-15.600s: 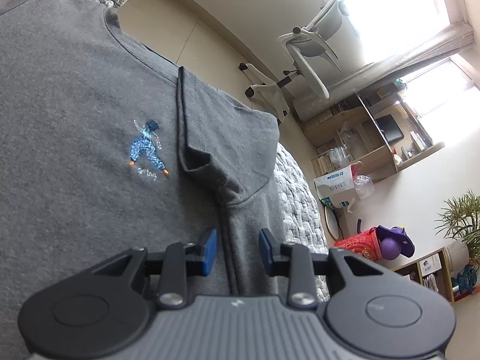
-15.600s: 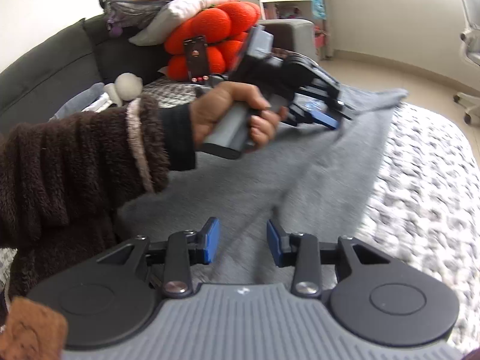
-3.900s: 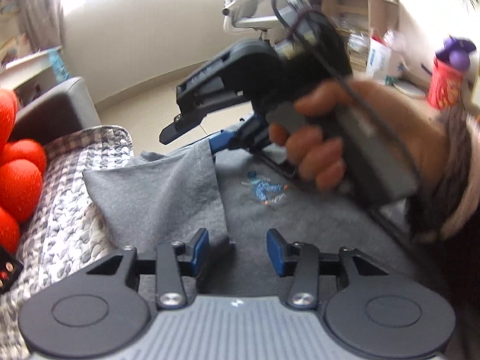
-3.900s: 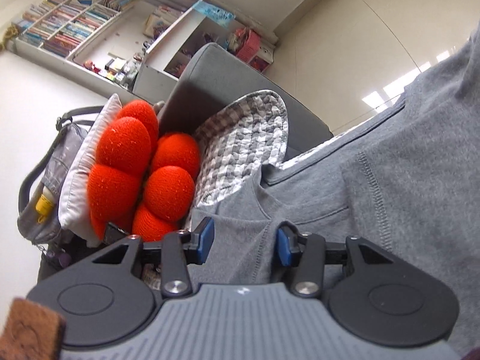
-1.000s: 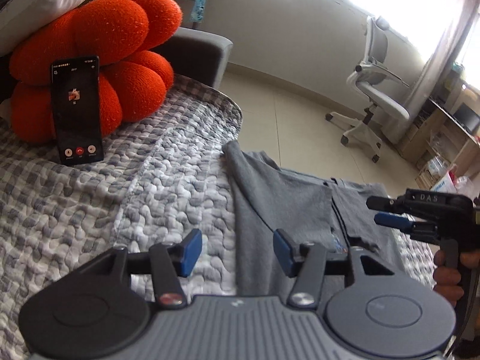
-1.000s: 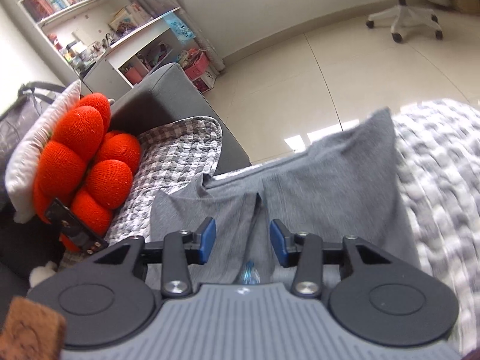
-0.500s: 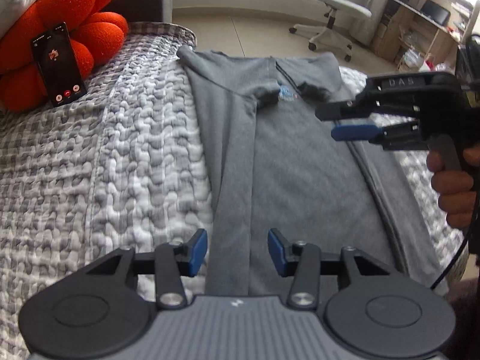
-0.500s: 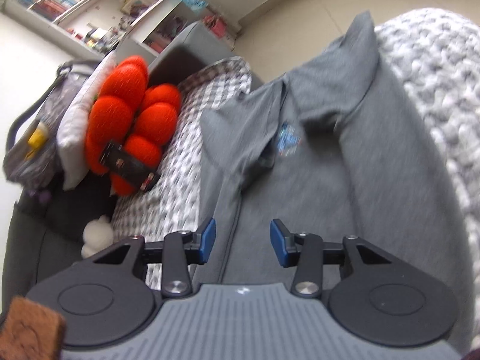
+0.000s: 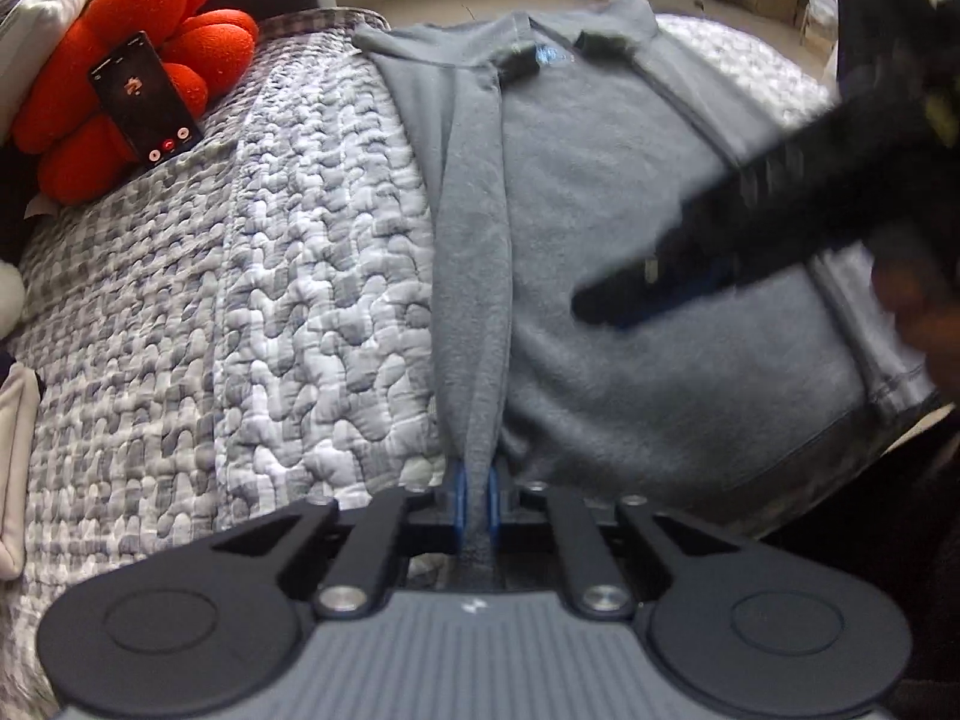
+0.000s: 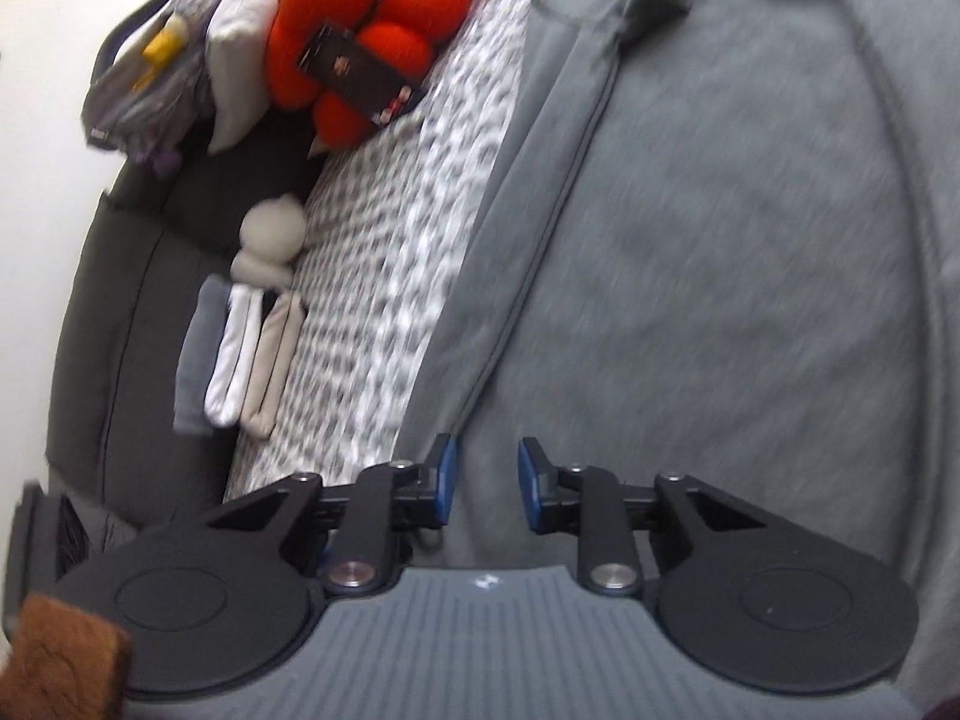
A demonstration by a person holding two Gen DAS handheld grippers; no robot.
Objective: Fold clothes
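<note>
Your left gripper (image 9: pixel 475 495) has its blue jaws clenched on the near hem of the grey T-shirt (image 9: pixel 606 192), pinching the folded-in strip of cloth that runs from 6 o'clock up toward 12 in the left wrist view. The shirt lies flat on the grey-and-white quilted bedcover (image 9: pixel 258 276), collar end far from you at 12 o'clock, both long sides turned inward over the body, with a small blue print (image 9: pixel 549 54) showing between the tucked sleeves near the top.

Your right gripper (image 10: pixel 485 483) hovers over the same end of the shirt with its jaws released, a clear gap between the blue pads and only grey cloth beneath them. From the left wrist view it crosses the frame as a dark, motion-blurred bar (image 9: pixel 750 240) from 3 o'clock toward the centre, above the shirt; your hand (image 9: pixel 924 312) on it is blurred at the right edge.

At 10 o'clock in the left wrist view, a red flower-shaped cushion (image 9: pixel 138 78) sits at the head of the bedcover with a black phone (image 9: pixel 147 99) propped against it, screen lit. The right wrist view shows the same cushion at 11 o'clock, a pale soft toy (image 10: pixel 270 240) below it, and three folded items (image 10: pixel 240 354) in grey, white and beige standing side by side along the dark sofa edge at 9 o'clock.
</note>
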